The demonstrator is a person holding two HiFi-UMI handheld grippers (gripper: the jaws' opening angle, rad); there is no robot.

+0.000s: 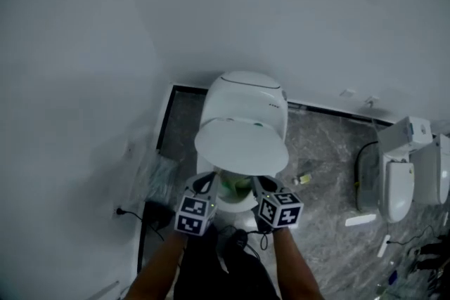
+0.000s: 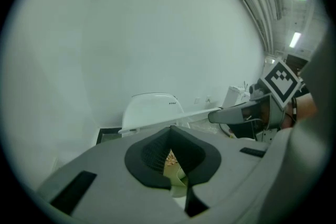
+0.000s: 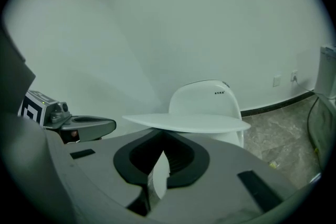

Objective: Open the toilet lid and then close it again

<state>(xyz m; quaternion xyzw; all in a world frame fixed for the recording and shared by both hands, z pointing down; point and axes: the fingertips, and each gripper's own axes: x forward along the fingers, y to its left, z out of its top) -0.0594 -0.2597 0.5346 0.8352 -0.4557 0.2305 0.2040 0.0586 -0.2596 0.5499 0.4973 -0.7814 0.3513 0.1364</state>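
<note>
white toilet lid (image 1: 241,145) was half-opened; closed, empty left gripper (image 1: 204,183) and right gripper (image 1: 264,185) sat under its front edge; next, tip it upright.

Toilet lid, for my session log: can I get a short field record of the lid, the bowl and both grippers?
toilet lid: half open, roughly level, over the bowl
left gripper: jaws together, nothing clamped, tips just under the lid's front edge
right gripper: the same, beside the left one
contact with lid: cannot tell
nearby: second toilet at the right
</note>
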